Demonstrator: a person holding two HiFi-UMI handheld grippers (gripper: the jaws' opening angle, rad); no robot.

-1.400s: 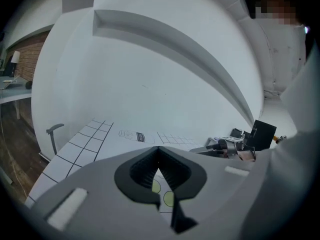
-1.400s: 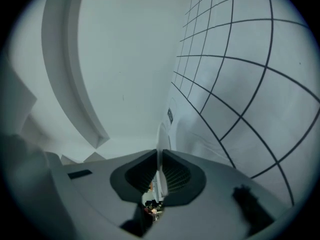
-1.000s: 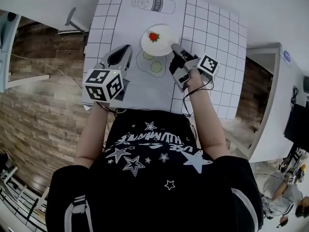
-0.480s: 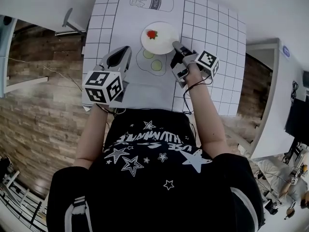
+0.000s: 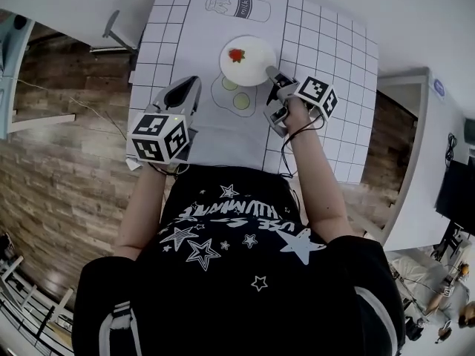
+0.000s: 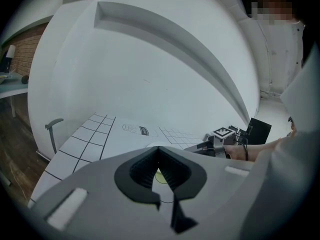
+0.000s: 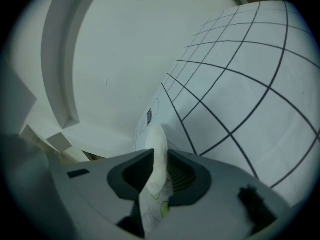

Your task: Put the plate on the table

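One plate [image 5: 247, 60] over the far table [image 5: 326, 43] has its right rim pinched by the right gripper [image 5: 272, 73]. Near left, the left gripper [image 5: 187, 87] has its jaws together, empty.

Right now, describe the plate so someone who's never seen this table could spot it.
Find the white table with black grid lines and a milk bottle drawing at its far end. Nearer than it is a round white plate, rim pinched in the right gripper. Unlike the printed green circles beside it, it carries a small red item.
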